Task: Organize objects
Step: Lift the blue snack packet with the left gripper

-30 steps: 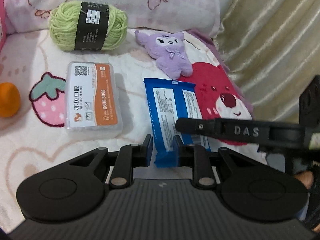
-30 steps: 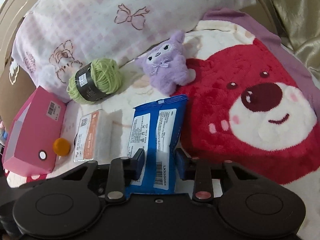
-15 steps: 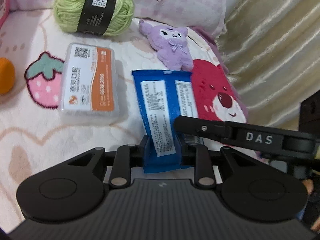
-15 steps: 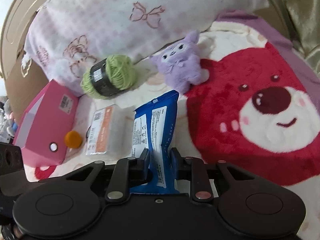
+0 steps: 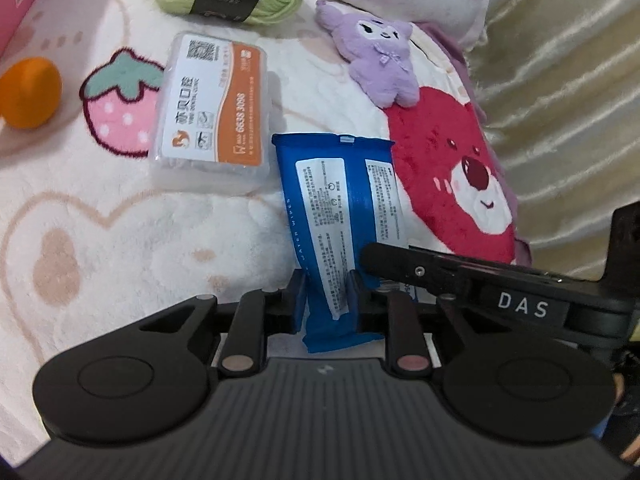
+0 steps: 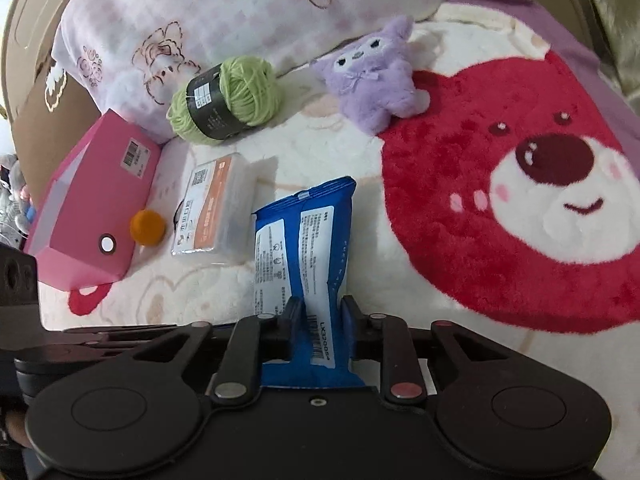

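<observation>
Two claws on one blue pack (both clamped)

From the wipes pack: clear box set beside at 9 o'clock, yarn at 11, plush toy at 1; all laid on the blanket.

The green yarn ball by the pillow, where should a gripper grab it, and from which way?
Probably around the black paper band at the middle of the green yarn ball, coming from above. The ball lies on its side against the pillow, so its back is blocked, and the band is likely firmer than the loose wool ends.
</observation>
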Available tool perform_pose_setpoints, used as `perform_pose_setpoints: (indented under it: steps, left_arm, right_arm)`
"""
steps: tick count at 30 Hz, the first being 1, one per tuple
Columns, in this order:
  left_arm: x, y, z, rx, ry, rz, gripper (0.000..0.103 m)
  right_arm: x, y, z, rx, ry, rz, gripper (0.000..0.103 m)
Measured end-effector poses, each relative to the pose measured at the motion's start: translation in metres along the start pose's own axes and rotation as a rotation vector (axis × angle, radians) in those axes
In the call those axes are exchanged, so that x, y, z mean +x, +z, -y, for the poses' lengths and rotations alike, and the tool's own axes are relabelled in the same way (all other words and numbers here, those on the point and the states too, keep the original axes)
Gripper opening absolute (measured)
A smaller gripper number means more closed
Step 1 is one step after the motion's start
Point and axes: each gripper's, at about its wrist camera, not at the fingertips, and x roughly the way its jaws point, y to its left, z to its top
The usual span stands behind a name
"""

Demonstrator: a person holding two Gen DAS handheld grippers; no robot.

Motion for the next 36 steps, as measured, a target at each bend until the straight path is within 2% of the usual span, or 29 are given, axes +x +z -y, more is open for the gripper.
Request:
perform_pose_setpoints:
  steps: [4,9,12,18,23,30,36]
  left_arm:
    - [-0.001,-0.004,0.003,0.033,-0.002,0.029,0.020]
    - [-0.001,-0.007,-0.006,-0.017,-0.034,0.050,0.020]
    - [-0.005,-0.011,-0.004,-0.013,-0.041,0.077,0.019]
    - [-0.020,-0.016,0.010,0.052,-0.049,0.112,0.016]
    - [-0.038,-0.019,0.024,0.136,-0.045,0.125,0.016]
    - [-0.058,-0.021,0.020,0.129,-0.051,0.111,0.016]
    - [-0.085,-0.023,0.019,0.154,-0.093,0.107,0.016]
  right_arm:
    - [0.002,0.000,0.001,0.015,-0.010,-0.010,0.030]
    - [0.000,-0.004,-0.004,-0.003,-0.026,0.004,0.030]
    - [-0.003,-0.007,-0.006,-0.017,-0.026,0.025,0.030]
    - [-0.017,-0.015,-0.011,-0.027,-0.024,0.066,0.030]
    - [-0.032,-0.021,-0.014,-0.003,0.004,0.100,0.030]
    - [-0.039,-0.031,-0.026,0.004,0.037,0.117,0.030]
    - [-0.062,-0.049,-0.036,0.022,0.088,0.175,0.030]
